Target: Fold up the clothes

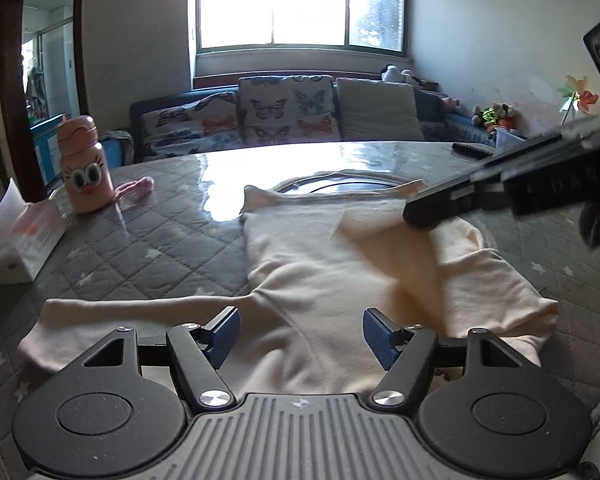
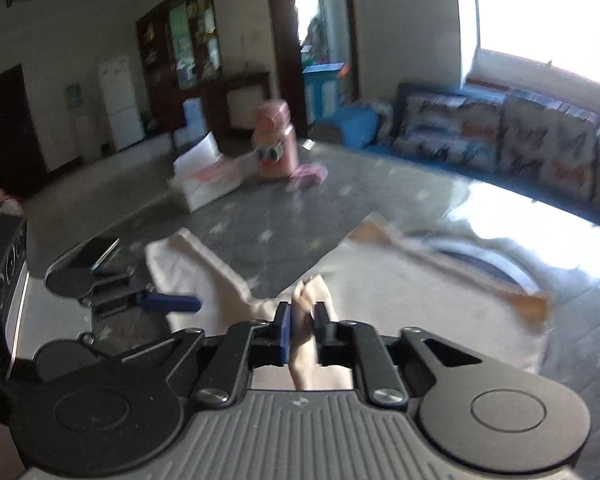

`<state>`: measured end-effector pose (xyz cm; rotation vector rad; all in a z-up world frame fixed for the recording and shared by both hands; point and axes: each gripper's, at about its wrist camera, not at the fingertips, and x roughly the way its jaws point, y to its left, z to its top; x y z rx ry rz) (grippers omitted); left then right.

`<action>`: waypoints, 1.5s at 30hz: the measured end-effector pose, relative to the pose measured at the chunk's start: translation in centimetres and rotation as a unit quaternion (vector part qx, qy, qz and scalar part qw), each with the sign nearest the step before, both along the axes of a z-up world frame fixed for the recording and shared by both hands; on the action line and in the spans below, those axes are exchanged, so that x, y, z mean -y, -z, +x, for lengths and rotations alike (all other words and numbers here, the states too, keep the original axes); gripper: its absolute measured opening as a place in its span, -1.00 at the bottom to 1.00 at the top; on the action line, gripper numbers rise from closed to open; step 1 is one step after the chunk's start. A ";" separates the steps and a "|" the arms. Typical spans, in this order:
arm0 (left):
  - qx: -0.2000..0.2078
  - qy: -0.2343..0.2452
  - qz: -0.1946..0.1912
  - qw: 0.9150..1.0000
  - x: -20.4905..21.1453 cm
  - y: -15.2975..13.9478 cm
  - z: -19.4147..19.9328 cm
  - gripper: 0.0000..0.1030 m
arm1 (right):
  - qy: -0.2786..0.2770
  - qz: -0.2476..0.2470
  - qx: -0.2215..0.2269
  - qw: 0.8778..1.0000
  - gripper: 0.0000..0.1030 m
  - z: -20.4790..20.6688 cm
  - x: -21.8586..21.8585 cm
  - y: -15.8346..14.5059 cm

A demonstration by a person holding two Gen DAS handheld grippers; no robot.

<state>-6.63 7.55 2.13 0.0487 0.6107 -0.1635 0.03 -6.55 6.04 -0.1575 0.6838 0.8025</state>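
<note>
A grey quilted worktop (image 1: 148, 248) is being covered near its front edge by a cream garment (image 1: 312, 264). A bunched fold is being gripped by the closed right tool (image 2: 302, 326). The left tool (image 1: 300, 338) is being held open above the cloth.

Rt view blurred — pink bottle (image 2: 275, 148) smeared.

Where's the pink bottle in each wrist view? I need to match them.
Left wrist: pink bottle at far left, on the table beside the tissue box.
Right wrist: bottle upper centre, blurred, right of the box.
Shared landmark: butterfly cushions.
</note>
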 end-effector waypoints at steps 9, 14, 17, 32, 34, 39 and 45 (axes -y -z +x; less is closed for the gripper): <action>0.000 0.017 -0.007 1.000 0.4 -0.1 -0.3 0.17 | 0.015 -0.058 -0.012 0.998 -0.60 -0.9 4.6 1.3; -0.009 0.054 -0.013 0.998 2.3 0.4 0.6 -0.30 | 0.052 -0.094 -0.060 0.992 -0.59 -1.1 8.7 4.6; -0.019 0.074 -0.014 0.997 3.3 1.1 1.5 -0.50 | 0.067 -0.090 -0.081 0.990 -0.59 -1.2 10.5 5.8; -0.054 0.041 -0.015 0.998 2.6 2.9 4.9 -0.62 | 0.070 -0.064 -0.055 0.994 -0.55 2.4 10.0 6.2; -0.054 0.036 -0.025 0.998 2.0 3.0 5.1 -0.62 | 0.074 -0.069 -0.061 0.993 -0.55 3.2 9.8 7.0; -0.048 0.023 -0.039 0.998 1.1 2.8 5.3 -0.62 | 0.068 -0.069 -0.053 0.994 -0.43 3.1 9.3 6.8; -0.041 0.002 -0.040 0.998 0.0 2.5 5.1 -0.62 | 0.062 -0.080 -0.047 0.994 -0.39 3.2 7.8 7.2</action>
